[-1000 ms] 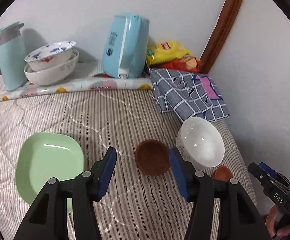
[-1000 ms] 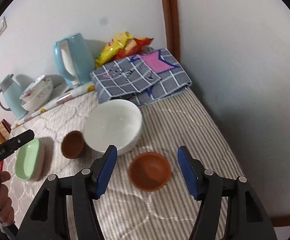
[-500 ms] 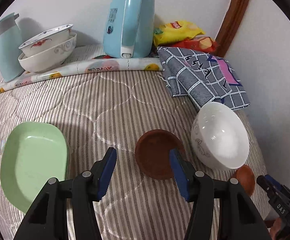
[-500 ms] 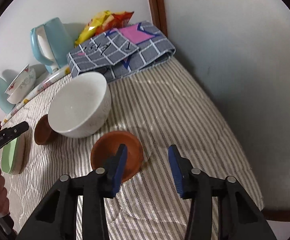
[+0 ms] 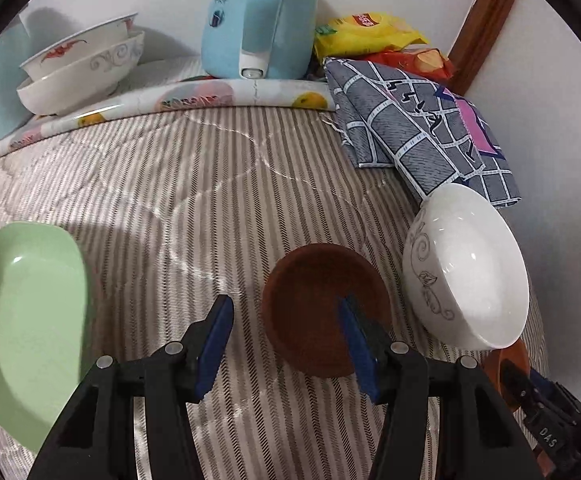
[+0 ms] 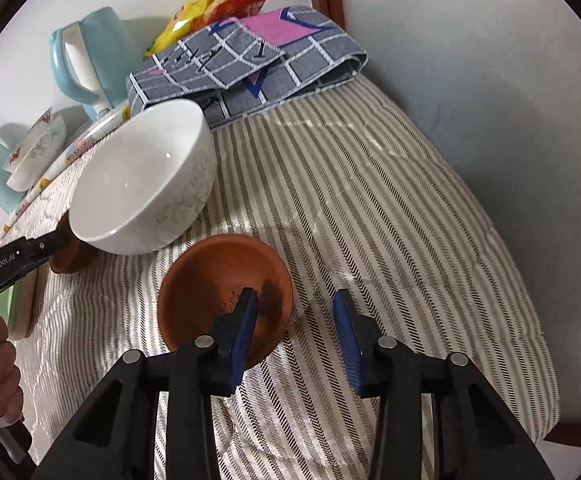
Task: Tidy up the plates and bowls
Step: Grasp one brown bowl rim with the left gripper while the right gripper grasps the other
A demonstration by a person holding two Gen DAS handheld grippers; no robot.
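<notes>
The left gripper [image 5: 286,340] stands open, one finger over the dark brown dish [image 5: 322,308]. The right gripper [image 6: 296,330], jaws just closing but gripping nothing, straddles the right rim of the orange dish [image 6: 222,280]. Beyond sits a white bowl [image 6: 142,184]; left, a green plate [image 5: 26,320]; far back, stacked bowls [image 5: 82,68].

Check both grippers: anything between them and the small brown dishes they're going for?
Nothing visible. The left gripper straddles the near-left rim of the dark brown dish; the right gripper straddles the near-right rim of the orange-brown dish. The white bowl sits behind, between the two dishes.
</notes>
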